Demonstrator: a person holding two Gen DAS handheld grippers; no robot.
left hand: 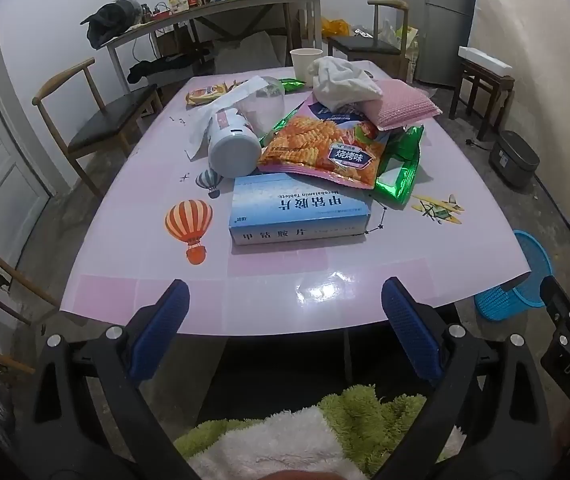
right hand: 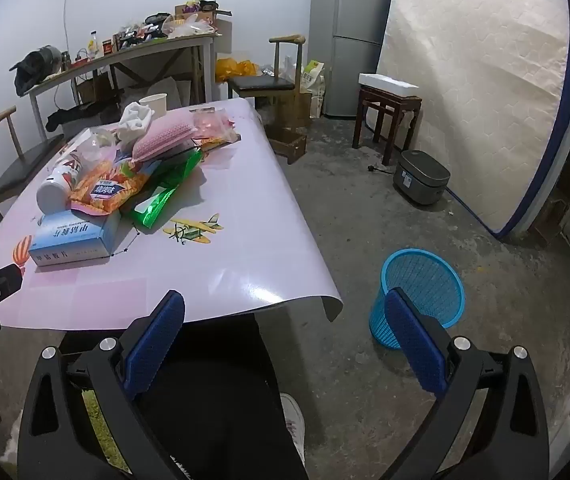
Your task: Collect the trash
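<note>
**Inspector:** Concrete floor, worn and stained; white walls; a table under a glossy pink cover printed with balloons and a yellow plane; a cluttered side table against the far wall; a refrigerator and a leaning mattress on the right-hand side.

**Clerk:** And the trash?

**Inspector:** Heaped on the far half of the pink table; a blue medicine box lies nearest, flat on the cover; an orange snack bag overlaps its far edge; a white bottle lies on its side just left of that bag, touching it; a green wrapper lies just right of the bag; a pink sponge and a crumpled white cloth rest on top, farther back; a paper cup stands upright at the far edge.

**Clerk:** The receptacle?

**Inspector:** A blue mesh bin stands upright on the floor, just off the table's near right corner.

**Clerk:** Grippers?

**Inspector:** Left gripper hangs over the near table edge, tilted downward, jaws spread wide, nothing between them, well apart from the heap; right gripper hangs beside the table's corner, jaws likewise spread and empty, the bin showing just behind its right finger; a person's dark trouser leg and white shoe appear below it.
</note>
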